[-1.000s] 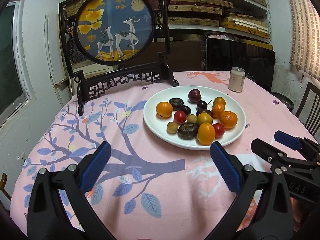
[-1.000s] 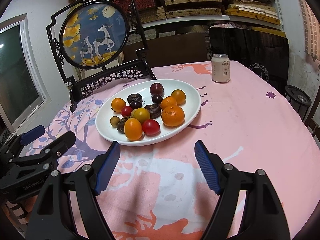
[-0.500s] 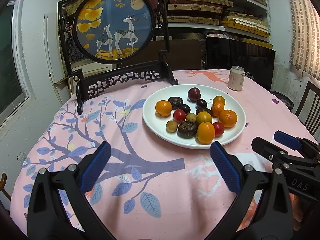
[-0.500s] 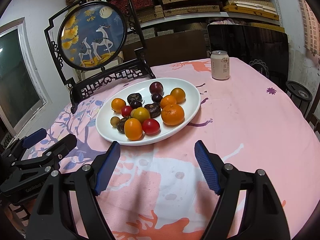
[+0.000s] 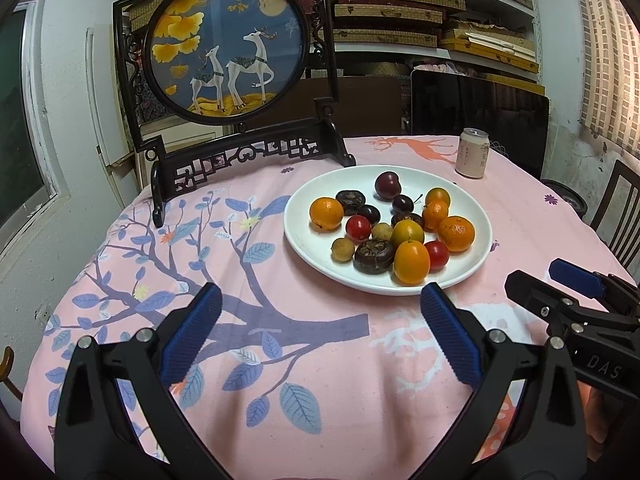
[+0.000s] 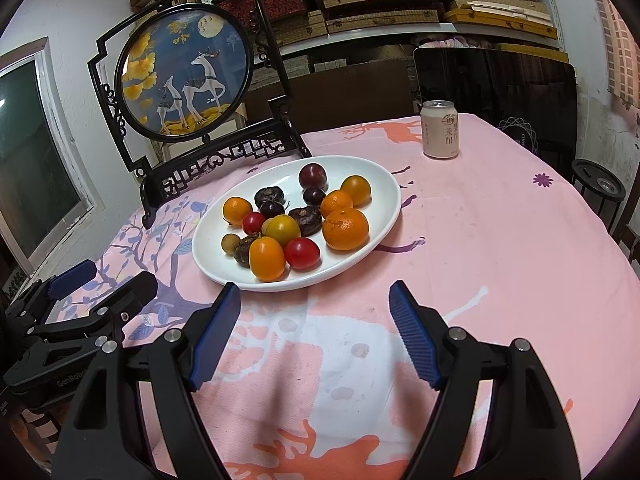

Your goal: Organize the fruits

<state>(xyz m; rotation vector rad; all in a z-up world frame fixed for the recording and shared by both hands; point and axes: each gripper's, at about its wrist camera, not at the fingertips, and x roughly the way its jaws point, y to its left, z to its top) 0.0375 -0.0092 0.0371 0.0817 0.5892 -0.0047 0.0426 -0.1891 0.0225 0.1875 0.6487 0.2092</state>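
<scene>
A white plate [image 5: 472, 268] of mixed fruit [image 5: 400, 232] sits on the table [image 5: 280, 360], which is covered by a pink cloth printed with branches and deer. The left gripper [image 5: 320, 320] hovers low over the cloth with its jaws spread wide and nothing between them; the plate lies ahead of it and off to its right, its near rim just beyond the right fingertip. The right gripper [image 6: 314, 308] is also wide open and empty, and the plate lies ahead and slightly to its left, the near rim just past its left fingertip.

The left view shows a chair back [image 5: 616, 216] at the far right edge, while the right view shows a small round stand [image 6: 598, 186] beside the table. Both views show a drink can [image 6: 440, 129] behind the plate and a framed round deer picture [image 5: 224, 44] on its stand.
</scene>
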